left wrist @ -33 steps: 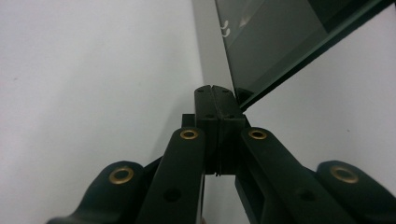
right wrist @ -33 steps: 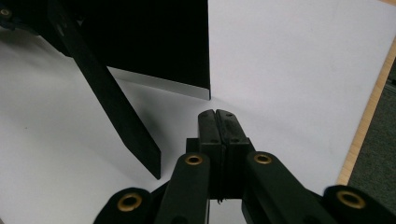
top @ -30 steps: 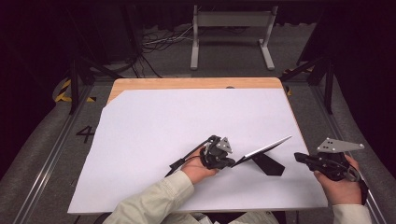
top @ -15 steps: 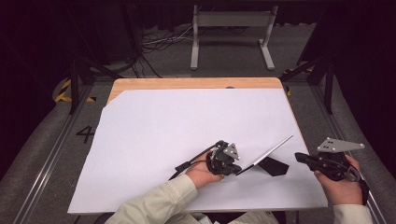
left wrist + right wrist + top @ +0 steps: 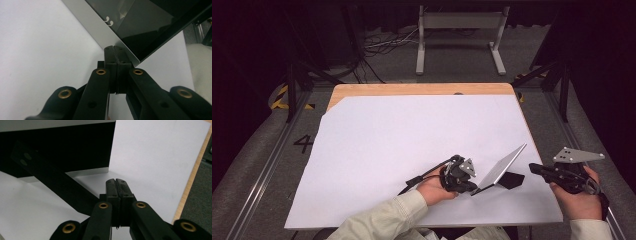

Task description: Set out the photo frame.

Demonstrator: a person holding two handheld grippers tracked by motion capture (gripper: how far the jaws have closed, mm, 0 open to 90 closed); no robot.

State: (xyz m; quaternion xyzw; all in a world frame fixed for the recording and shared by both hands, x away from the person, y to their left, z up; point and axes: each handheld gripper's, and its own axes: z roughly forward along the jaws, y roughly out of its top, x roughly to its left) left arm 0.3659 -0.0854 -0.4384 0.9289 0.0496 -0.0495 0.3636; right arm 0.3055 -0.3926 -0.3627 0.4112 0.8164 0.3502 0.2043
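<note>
Near the table's right edge, clenched left tongs [image 5: 472, 187] have nudged the tablet [image 5: 502, 167] rightward; right tongs [image 5: 534, 168] clenched.

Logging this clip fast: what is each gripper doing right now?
Left gripper: jaws shut, tips against the propped tablet's lower edge; no grip visible.
Right gripper: jaws shut, holding nothing, off to the tablet's right.

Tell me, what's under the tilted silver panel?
Under the tilted silver panel a black prop rests on the white sheet. The panel covers where that prop joins it, so that part stays hidden.
</note>
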